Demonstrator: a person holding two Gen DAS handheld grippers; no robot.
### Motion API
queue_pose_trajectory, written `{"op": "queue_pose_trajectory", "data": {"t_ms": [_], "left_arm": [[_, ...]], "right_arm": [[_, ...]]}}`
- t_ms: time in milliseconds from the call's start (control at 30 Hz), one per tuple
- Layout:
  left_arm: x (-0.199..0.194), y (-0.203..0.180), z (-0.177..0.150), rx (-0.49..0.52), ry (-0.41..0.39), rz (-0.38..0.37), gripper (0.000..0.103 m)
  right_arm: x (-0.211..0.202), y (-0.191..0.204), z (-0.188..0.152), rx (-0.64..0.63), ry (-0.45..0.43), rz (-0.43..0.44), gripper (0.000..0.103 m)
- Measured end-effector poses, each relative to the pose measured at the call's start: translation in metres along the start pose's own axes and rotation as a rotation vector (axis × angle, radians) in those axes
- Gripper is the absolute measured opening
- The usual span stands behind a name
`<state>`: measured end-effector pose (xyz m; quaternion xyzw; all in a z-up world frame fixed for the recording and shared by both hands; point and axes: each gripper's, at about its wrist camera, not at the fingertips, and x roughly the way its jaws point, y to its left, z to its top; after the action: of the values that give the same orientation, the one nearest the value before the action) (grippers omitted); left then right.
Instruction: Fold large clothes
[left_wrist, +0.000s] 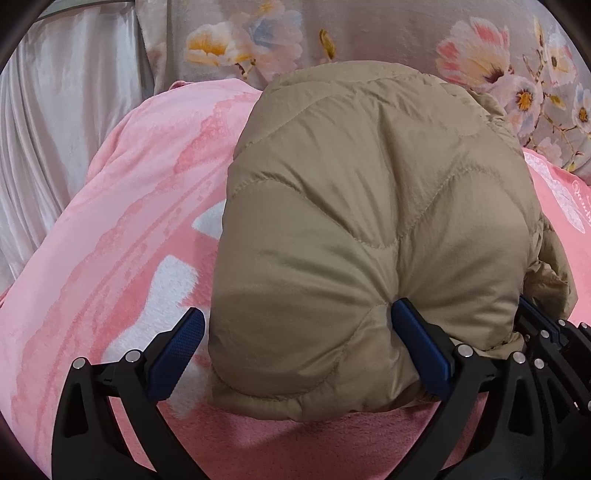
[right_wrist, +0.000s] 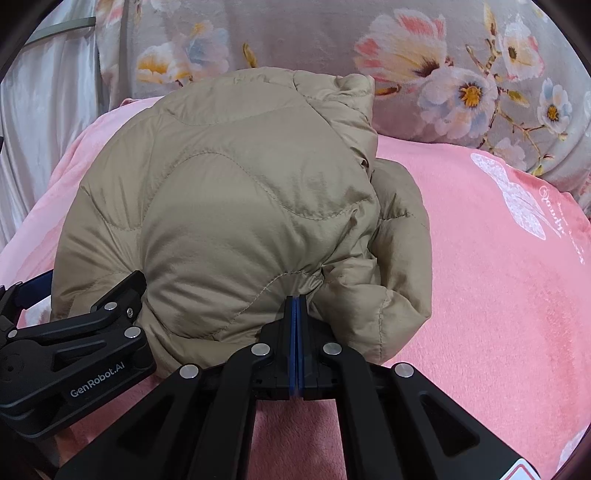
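Note:
A tan quilted puffer jacket (left_wrist: 362, 229) lies folded into a thick bundle on a pink blanket (left_wrist: 122, 229). My left gripper (left_wrist: 295, 325) is open, its jaws spread wide around the bundle's near left corner; one finger (left_wrist: 417, 332) presses into the fabric. In the right wrist view the jacket (right_wrist: 229, 206) fills the middle. My right gripper (right_wrist: 296, 306) is shut on the jacket's near edge, the blue pads pressed together. The left gripper's body (right_wrist: 74, 350) shows at the lower left there, beside the bundle.
A grey floral quilt (right_wrist: 443, 74) is piled behind the jacket. A pale satin curtain (left_wrist: 48, 147) hangs at the far left. The pink blanket (right_wrist: 498, 295) stretches to the right with a white butterfly print (right_wrist: 517, 195).

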<state>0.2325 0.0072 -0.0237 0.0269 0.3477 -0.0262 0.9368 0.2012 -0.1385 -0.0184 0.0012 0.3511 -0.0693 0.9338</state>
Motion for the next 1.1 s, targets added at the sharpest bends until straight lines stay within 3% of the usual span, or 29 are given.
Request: {"op": "queue_pose_trajectory", "data": {"t_ms": [100, 200, 267, 367, 567, 800, 1100], "left_arm": [[-0.005, 0.001, -0.002, -0.008, -0.031, 0.000, 0.098], [-0.015, 0.005, -0.006, -0.028, -0.069, 0.002, 0.098], [-0.025, 0.004, -0.012, -0.031, -0.091, 0.025, 0.098], [-0.044, -0.002, -0.028, -0.015, -0.108, 0.051, 0.098], [-0.065, 0.003, -0.058, -0.041, -0.046, 0.062, 0.098], [-0.087, 0.007, -0.081, -0.055, -0.051, 0.098, 0.098], [-0.101, 0.008, -0.091, -0.059, -0.082, 0.107, 0.098]], "right_arm": [[-0.003, -0.002, 0.000, 0.011, -0.013, 0.006, 0.000], [-0.018, -0.011, -0.007, 0.072, -0.066, 0.005, 0.012], [-0.031, -0.015, -0.017, 0.105, -0.090, 0.012, 0.038], [-0.052, -0.014, -0.032, 0.098, -0.118, 0.000, 0.061], [-0.075, -0.025, -0.062, 0.142, -0.070, 0.020, 0.068], [-0.102, -0.010, -0.085, 0.052, -0.077, -0.030, 0.068], [-0.107, -0.015, -0.091, 0.059, -0.081, -0.034, 0.068]]}}
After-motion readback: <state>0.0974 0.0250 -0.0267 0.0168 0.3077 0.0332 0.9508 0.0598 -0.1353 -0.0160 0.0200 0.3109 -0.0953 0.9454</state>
